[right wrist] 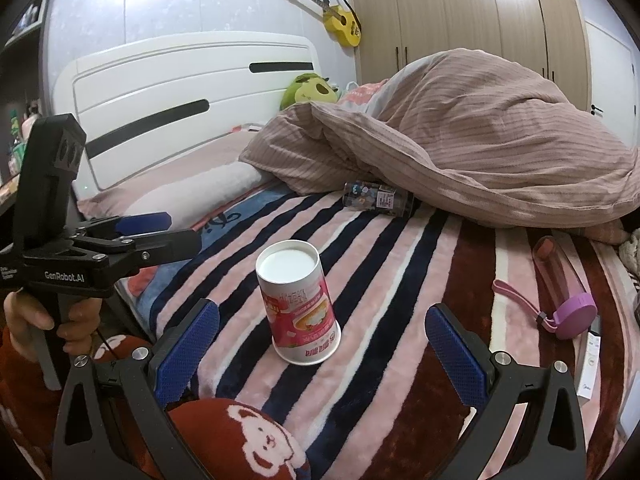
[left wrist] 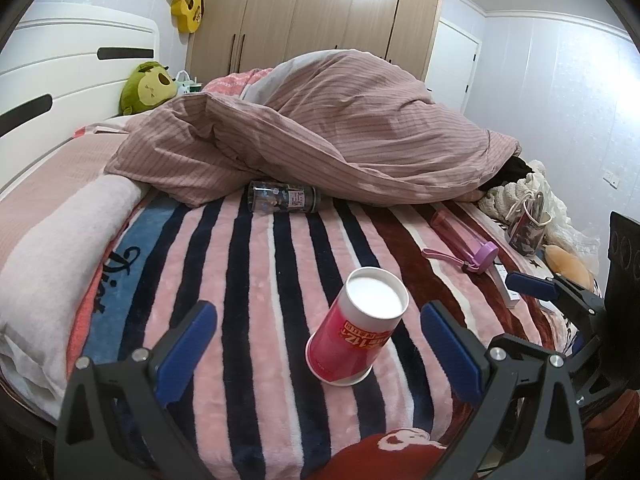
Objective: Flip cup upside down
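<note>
A red and white paper cup (left wrist: 356,332) stands upside down on the striped blanket (left wrist: 248,280), its white base facing up. It also shows in the right wrist view (right wrist: 300,304). My left gripper (left wrist: 320,340) is open, with the cup between and just ahead of its blue pads, not touching. My right gripper (right wrist: 320,340) is open and empty, with the cup a little ahead between its fingers. The left gripper appears at the left of the right wrist view (right wrist: 152,228), and the right gripper at the right edge of the left wrist view (left wrist: 532,286).
A dark printed can (left wrist: 282,197) lies on its side by the rumpled pink duvet (left wrist: 320,132). A pink bottle with a purple lid (left wrist: 468,244) lies at the right, near a small white box (right wrist: 588,364). A white headboard (right wrist: 180,92) stands behind.
</note>
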Demonstrator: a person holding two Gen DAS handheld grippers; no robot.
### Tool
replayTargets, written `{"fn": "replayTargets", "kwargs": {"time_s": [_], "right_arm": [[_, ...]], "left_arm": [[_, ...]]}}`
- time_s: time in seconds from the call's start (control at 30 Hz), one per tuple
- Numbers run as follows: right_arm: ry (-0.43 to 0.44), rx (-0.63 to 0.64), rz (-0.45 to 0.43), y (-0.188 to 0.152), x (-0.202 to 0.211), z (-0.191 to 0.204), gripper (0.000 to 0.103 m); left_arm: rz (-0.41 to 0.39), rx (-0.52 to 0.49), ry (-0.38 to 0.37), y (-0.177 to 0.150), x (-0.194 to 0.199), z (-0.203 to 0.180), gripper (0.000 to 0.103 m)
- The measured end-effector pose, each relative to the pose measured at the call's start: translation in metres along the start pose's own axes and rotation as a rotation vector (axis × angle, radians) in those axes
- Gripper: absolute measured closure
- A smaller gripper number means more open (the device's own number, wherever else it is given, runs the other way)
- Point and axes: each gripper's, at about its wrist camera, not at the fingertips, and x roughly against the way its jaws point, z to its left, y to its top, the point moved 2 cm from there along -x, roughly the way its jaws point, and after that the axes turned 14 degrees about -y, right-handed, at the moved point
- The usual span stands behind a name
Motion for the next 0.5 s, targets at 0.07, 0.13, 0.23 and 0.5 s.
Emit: {"fn": "replayTargets", "kwargs": {"time_s": [0.07, 0.13, 0.23, 0.5], "right_arm": [[0.001, -0.002, -0.001, 0.0001, 0.0002, -0.0002, 0.000], [0.000, -0.004, -0.002, 0.0002, 0.0009, -0.0003, 0.000], [0.000, -0.008, -0.003, 0.0007, 0.0018, -0.0006, 0.000], [-0.001, -0.010, -0.002, 0.0012, 0.0025, -0.0004, 0.000]], "left_arm": [[0.000, -0.001, 0.000, 0.0003, -0.0005, -0.0008, 0.002], [-0.001, -0.004, -0.001, 0.0009, -0.0011, -0.0023, 0.002], [-0.002, -0.004, -0.002, 0.0010, -0.0010, -0.0025, 0.002], [-0.004, -0.006, -0.002, 0.0019, 0.0003, -0.0029, 0.002]]}}
